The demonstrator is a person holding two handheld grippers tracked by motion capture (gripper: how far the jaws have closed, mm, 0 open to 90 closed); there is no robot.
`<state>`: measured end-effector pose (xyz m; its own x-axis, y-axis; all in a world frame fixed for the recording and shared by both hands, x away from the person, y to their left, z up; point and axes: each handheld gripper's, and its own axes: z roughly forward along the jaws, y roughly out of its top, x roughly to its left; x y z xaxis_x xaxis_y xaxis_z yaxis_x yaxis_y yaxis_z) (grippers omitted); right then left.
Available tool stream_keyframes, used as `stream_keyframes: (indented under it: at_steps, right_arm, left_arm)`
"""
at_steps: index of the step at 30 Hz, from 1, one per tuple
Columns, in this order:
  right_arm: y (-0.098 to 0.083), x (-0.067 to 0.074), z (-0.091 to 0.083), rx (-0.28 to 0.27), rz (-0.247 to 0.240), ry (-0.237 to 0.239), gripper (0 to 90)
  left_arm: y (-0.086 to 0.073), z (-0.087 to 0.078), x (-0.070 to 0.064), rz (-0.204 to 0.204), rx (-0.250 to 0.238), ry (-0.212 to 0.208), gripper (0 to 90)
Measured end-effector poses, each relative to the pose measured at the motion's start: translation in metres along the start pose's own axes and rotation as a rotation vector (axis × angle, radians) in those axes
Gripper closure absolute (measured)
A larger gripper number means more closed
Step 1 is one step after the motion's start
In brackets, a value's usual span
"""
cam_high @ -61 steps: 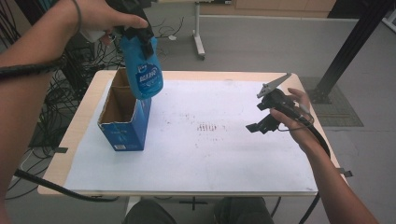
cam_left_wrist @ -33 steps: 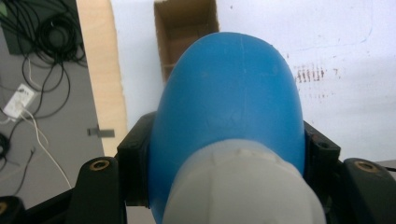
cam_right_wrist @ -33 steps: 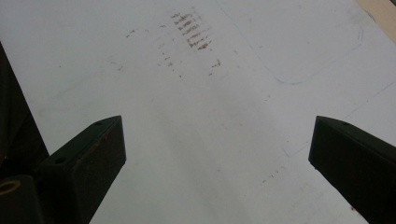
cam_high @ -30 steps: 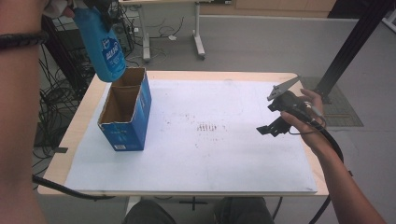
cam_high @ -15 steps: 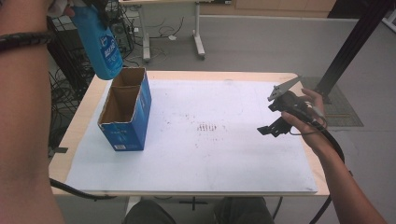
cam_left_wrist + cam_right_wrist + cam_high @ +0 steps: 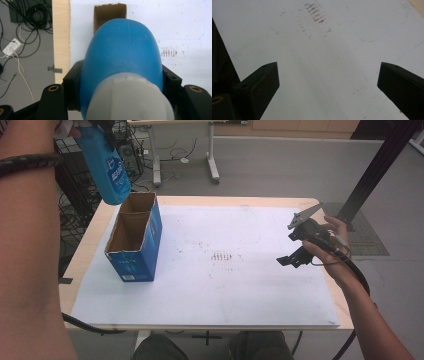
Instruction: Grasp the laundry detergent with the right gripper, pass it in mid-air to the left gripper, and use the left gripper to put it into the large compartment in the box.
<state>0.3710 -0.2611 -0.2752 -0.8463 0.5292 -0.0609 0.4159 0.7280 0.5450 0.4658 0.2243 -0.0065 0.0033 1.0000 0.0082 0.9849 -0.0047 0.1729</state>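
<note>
My left claw [image 6: 120, 82] is clamped on the blue bottle [image 6: 106, 167], jaws pressing both its sides. I see the bottle hanging bottom-down in the air above the far end of the open blue box [image 6: 134, 237], not touching it. The box stands on the counter [image 6: 210, 295] near its left edge. My right claw [image 6: 328, 82] hangs wide with nothing in it, over the counter's right side.

Bottle [image 6: 107, 167] above box [image 6: 134, 240] (table's [image 6: 210, 330] left); right gripper [image 6: 292, 257] opposite.
</note>
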Motion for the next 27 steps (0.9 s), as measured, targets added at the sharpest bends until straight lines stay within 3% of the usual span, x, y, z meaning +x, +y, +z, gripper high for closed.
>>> stream_keyframes:
  at_steps: [16,27]
  right_arm:
    - [0.000,0.000,-0.002,0.015,-0.002,-0.006,3.9]
    - [0.001,0.001,-0.001,0.024,-0.011,-0.013,4.0]
  left_arm:
    - [0.000,0.003,0.003,-0.014,-0.013,-0.003,36.8]
    - [-0.003,0.024,0.009,-0.033,-0.002,-0.014,36.8]
